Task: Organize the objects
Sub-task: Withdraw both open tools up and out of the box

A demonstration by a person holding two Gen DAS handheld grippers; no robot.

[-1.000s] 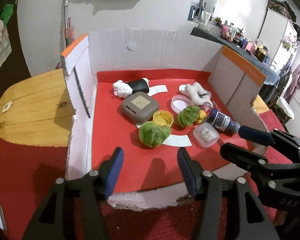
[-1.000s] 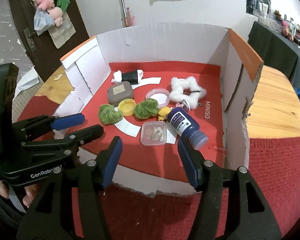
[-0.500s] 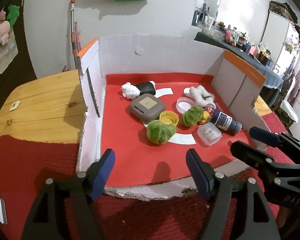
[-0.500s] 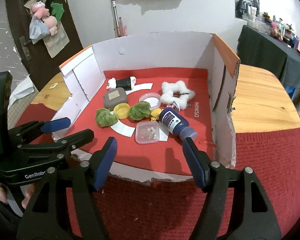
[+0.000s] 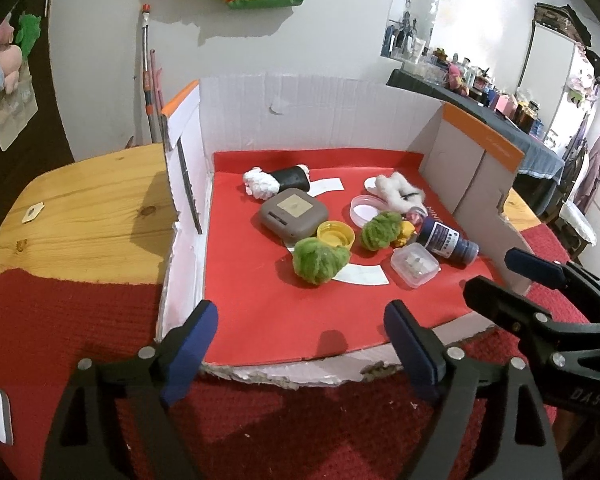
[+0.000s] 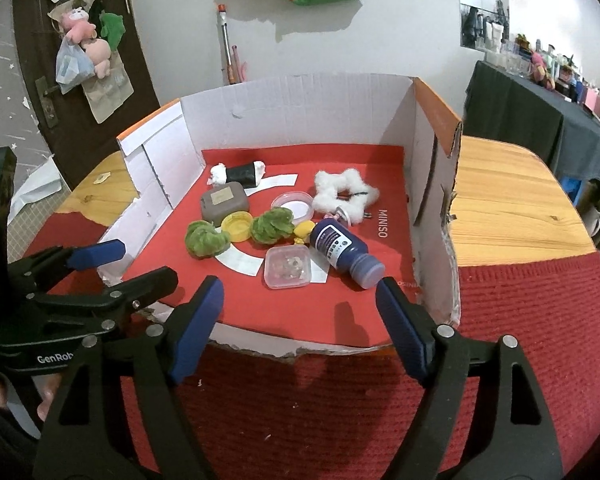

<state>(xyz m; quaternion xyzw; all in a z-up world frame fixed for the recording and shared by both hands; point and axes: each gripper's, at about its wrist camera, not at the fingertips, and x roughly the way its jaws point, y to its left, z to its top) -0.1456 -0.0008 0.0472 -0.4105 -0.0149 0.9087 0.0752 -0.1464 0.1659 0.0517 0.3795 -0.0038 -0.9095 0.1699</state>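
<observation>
Over the last second both views have drawn back and up: the cardboard box (image 5: 320, 108) sits smaller and nearer mid-frame than it did, and more of the red cloth over the surface (image 6: 540, 320) shows along the bottom. Nothing inside the box has shifted in that time. The blue bottle (image 6: 346, 251) lies on its side right of centre, the grey case (image 5: 294, 216) sits left of centre, and the two green tufts (image 5: 320, 262), the clear tub (image 6: 288, 267) and the yellow cap (image 5: 335, 233) cluster between them, all loosely bunched on the red liner. The left gripper (image 5: 300, 346) and the right gripper (image 6: 298, 312) both hang at the bottom edge of their frames with fingers wide apart, holding nothing. I read the pull-back as either a pause before another reach or a retreat after the last placement; the bunch fits both.
</observation>
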